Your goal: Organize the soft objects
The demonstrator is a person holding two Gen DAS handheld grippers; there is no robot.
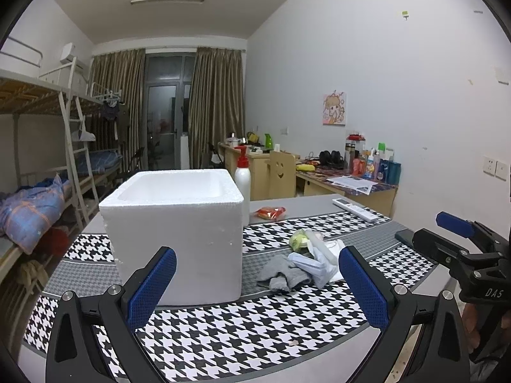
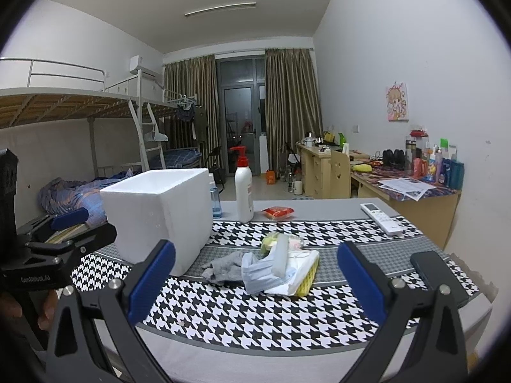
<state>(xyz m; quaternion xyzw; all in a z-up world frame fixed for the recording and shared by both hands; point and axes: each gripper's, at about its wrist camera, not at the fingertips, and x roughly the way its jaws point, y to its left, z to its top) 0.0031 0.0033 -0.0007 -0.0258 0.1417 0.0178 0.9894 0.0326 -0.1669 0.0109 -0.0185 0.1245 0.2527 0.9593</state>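
Observation:
A pile of soft things lies mid-table on the houndstooth mat: a grey sock point(image 1: 282, 274) point(image 2: 223, 266), a blue face mask point(image 2: 262, 273) point(image 1: 306, 263), white and yellow cloth point(image 2: 303, 276) and a green-yellow item point(image 1: 298, 241) point(image 2: 270, 239). An open white foam box point(image 1: 179, 233) point(image 2: 159, 214) stands left of the pile. My left gripper point(image 1: 257, 284) is open and empty, in front of the box and pile. My right gripper point(image 2: 255, 282) is open and empty, just short of the pile. Each gripper shows at the edge of the other's view.
A white pump bottle point(image 2: 244, 191) and a blue bottle point(image 2: 215, 199) stand behind the box. A red snack packet point(image 2: 278, 212), a white remote point(image 2: 381, 218) and a dark phone point(image 2: 426, 268) lie on the table. Bunk beds stand left, desks right.

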